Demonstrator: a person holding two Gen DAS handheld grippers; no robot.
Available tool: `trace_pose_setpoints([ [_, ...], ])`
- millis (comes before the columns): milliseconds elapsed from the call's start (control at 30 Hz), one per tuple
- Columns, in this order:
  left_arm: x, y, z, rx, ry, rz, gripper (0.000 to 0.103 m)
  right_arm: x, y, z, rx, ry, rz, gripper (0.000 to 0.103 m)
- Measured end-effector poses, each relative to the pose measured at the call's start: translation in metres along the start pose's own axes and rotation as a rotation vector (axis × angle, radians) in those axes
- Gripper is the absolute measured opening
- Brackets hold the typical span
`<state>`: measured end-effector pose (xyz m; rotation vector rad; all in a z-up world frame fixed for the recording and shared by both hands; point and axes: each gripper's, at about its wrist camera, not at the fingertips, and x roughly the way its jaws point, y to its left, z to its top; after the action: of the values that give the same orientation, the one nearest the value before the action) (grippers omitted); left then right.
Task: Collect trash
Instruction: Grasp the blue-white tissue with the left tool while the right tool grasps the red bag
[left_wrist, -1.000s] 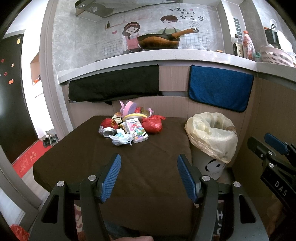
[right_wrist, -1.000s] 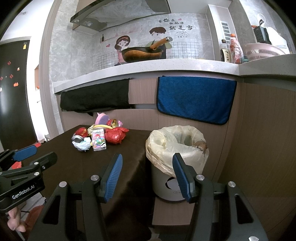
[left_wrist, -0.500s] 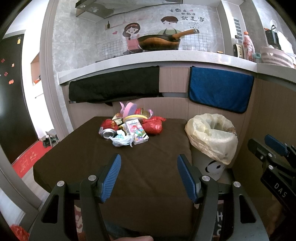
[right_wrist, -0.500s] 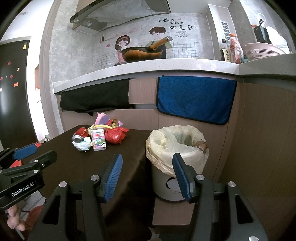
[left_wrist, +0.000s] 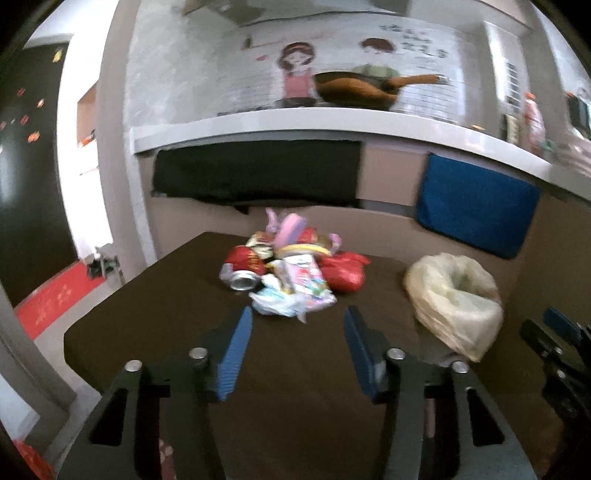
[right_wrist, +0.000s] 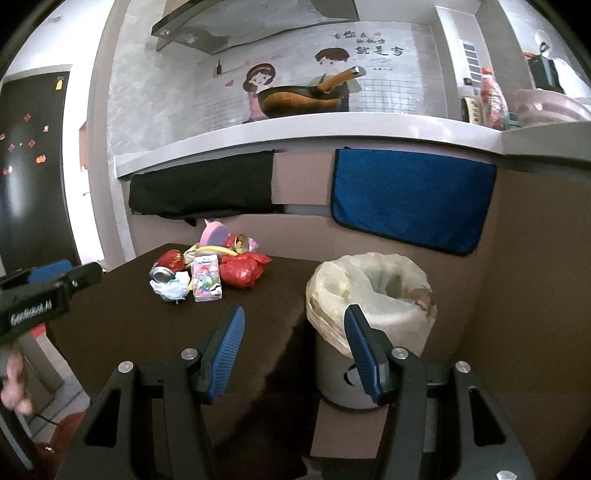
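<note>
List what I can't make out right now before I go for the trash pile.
- Trash pile, left wrist view: motion blur smears the labels; rear pieces are hidden behind the front ones.
- Bin, right wrist view: the bag's folds hide what is inside; its base sits behind the right hand-held gripper.
- Left hand-held gripper, right wrist view: cut off by the left edge, so its opening shows only in its own view.
</note>
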<state>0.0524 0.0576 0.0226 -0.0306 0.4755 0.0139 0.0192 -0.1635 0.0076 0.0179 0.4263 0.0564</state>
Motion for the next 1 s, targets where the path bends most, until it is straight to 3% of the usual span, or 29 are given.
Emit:
trace_pose_setpoints([
  [200, 0.062, 0.044, 0.018, -0.058, 0.036, 0.060, 0.048, 0.043, 0.007, 0.019, -0.015, 0.001, 0.022, 0.053],
  [367, 0.115, 0.058, 0.015, -0.061, 0.071, -0.011, 0.048, 0.095, 0.009, 0.030, -0.010, 0.040, 0.028, 0.053],
  [467, 0.159, 0.070, 0.014, -0.090, 0.139, -0.091, 0.048, 0.123, 0.008, 0.030, 0.009, 0.081, 0.040, 0.053],
  [700, 0.250, 0.081, 0.004, -0.187, 0.334, -0.100, 0.046, 0.180, 0.014, 0.020, 0.026, 0.185, 0.049, 0.053],
  [800, 0.268, 0.081, -0.004, -0.189, 0.386, -0.120, 0.045, 0.197, 0.020, 0.018, 0.014, 0.215, 0.061, 0.053],
  [1000, 0.279, 0.086, -0.013, -0.218, 0.416, -0.148, 0.045, 0.225, 0.036, 0.027, -0.026, 0.219, 0.086, 0.053],
])
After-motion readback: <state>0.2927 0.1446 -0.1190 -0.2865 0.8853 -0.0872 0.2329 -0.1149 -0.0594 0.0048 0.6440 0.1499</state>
